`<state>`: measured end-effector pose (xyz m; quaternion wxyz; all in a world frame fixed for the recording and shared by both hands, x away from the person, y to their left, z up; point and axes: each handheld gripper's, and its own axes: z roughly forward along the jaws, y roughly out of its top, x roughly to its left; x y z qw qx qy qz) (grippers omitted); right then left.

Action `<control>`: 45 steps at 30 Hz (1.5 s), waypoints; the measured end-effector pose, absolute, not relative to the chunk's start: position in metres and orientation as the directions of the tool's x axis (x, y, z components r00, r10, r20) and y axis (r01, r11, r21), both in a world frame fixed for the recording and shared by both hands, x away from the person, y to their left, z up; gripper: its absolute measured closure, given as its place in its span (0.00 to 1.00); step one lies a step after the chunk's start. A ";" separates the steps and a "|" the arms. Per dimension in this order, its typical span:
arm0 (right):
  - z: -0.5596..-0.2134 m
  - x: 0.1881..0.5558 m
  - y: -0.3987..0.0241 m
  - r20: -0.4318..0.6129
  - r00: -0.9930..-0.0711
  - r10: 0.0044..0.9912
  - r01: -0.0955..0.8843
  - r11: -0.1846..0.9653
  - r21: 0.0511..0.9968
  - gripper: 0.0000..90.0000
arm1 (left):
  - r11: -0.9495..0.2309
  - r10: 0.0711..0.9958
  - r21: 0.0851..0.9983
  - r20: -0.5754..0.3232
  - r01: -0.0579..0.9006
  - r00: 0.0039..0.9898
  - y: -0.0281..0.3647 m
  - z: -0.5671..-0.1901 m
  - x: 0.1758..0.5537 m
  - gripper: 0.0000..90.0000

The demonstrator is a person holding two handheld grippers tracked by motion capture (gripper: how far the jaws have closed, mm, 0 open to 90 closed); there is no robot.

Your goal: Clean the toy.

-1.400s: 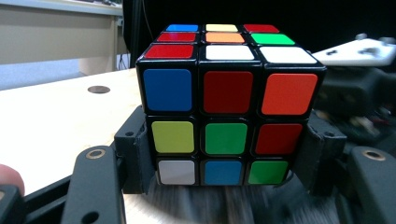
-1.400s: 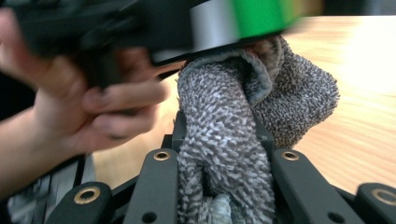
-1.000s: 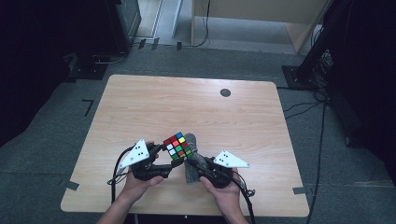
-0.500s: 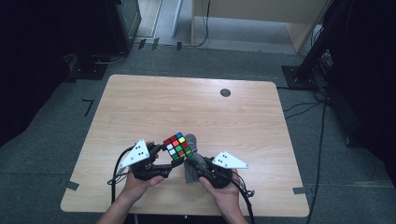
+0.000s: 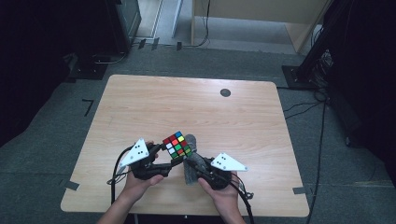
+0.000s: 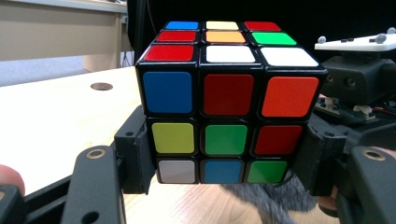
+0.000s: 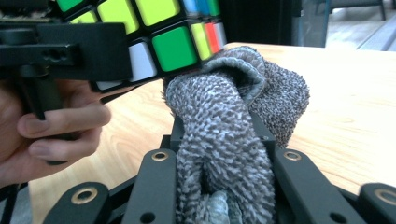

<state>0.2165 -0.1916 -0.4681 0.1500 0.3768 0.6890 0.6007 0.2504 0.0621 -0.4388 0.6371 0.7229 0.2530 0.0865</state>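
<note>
Left gripper [image 5: 164, 150] clamps Rubik's cube [image 5: 177, 144] above wooden table [image 5: 196, 107]. Right gripper [image 5: 190, 161] jaws closed on grey cloth [image 5: 192, 164], cloth touching cube's underside.

Puzzle cube [image 7: 154, 37] cut off by top edge in right gripper view; lower back faces hidden behind left claw [image 6: 224, 182]. Grey cloth [image 7: 224, 140] cropped at bottom edge, folded end tucked under cube. Small dark disc [image 5: 225, 92] on worktop [image 5: 187, 107] too small to identify.
</note>
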 end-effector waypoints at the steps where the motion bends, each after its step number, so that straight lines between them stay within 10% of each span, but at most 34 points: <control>1: -0.469 0.215 -0.189 0.245 -0.677 0.694 0.340 0.000 0.940 0.79 | -0.062 0.478 0.964 -0.198 0.258 0.855 0.062 -0.439 0.251 0.38; 22: -0.475 0.206 -0.161 0.184 -0.760 0.624 0.316 0.107 0.943 0.77 | -0.077 0.491 0.957 -0.208 0.280 0.846 0.058 -0.443 0.251 0.38; 32: -0.468 0.221 -0.202 0.222 -0.625 0.749 0.331 -0.004 0.944 0.75 | -0.069 0.502 0.958 -0.209 0.280 0.839 0.061 -0.442 0.253 0.38; 45: -0.456 0.230 -0.229 0.246 -0.491 0.835 0.372 -0.054 0.927 0.40 | -0.201 0.557 0.956 -0.067 0.213 0.828 0.053 -0.451 0.249 0.38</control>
